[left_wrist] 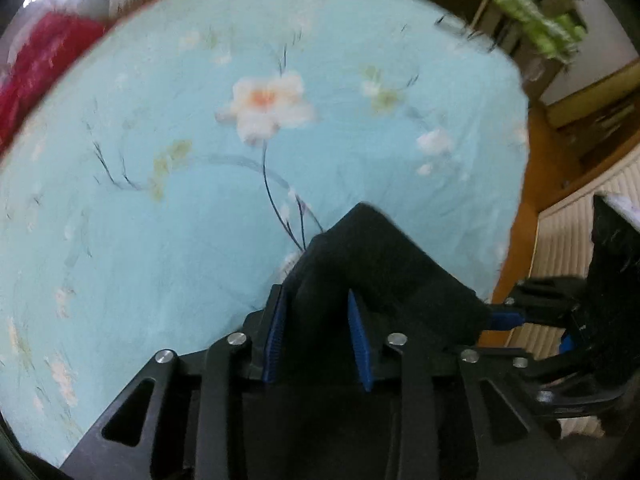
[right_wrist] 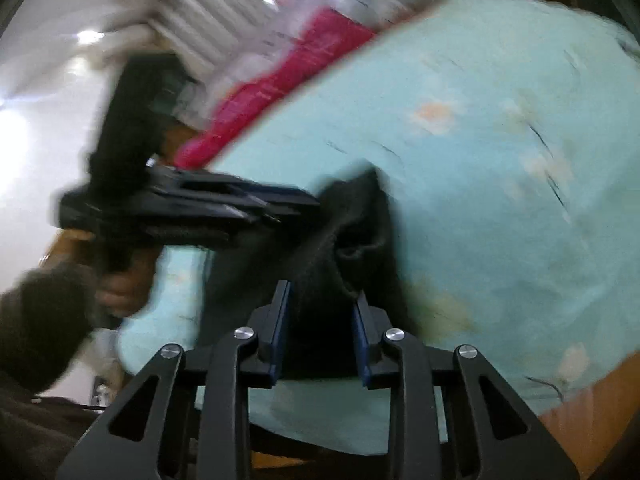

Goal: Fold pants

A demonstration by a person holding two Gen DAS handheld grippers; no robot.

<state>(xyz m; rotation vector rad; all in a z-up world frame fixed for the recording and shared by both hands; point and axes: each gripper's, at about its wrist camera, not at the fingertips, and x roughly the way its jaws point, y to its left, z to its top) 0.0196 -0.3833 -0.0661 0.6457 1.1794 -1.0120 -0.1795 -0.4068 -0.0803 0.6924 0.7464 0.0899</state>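
The black pants (left_wrist: 380,264) hang bunched between both grippers above a light blue floral bedsheet (left_wrist: 200,200). My left gripper (left_wrist: 318,320) is shut on a fold of the pants between its blue pads. My right gripper (right_wrist: 320,320) is shut on the pants (right_wrist: 344,240) too. In the left wrist view the right gripper (left_wrist: 508,316) shows at the right edge, touching the same cloth. In the right wrist view the left gripper (right_wrist: 280,204) comes in from the left, held by a hand, and bites the pants' upper edge. Both views are blurred.
A red cloth (left_wrist: 44,60) lies at the sheet's far left edge and also shows in the right wrist view (right_wrist: 280,80). A wooden floor (left_wrist: 536,184) and a white ribbed radiator (left_wrist: 568,232) lie right of the bed. Furniture and green items (left_wrist: 532,12) stand beyond.
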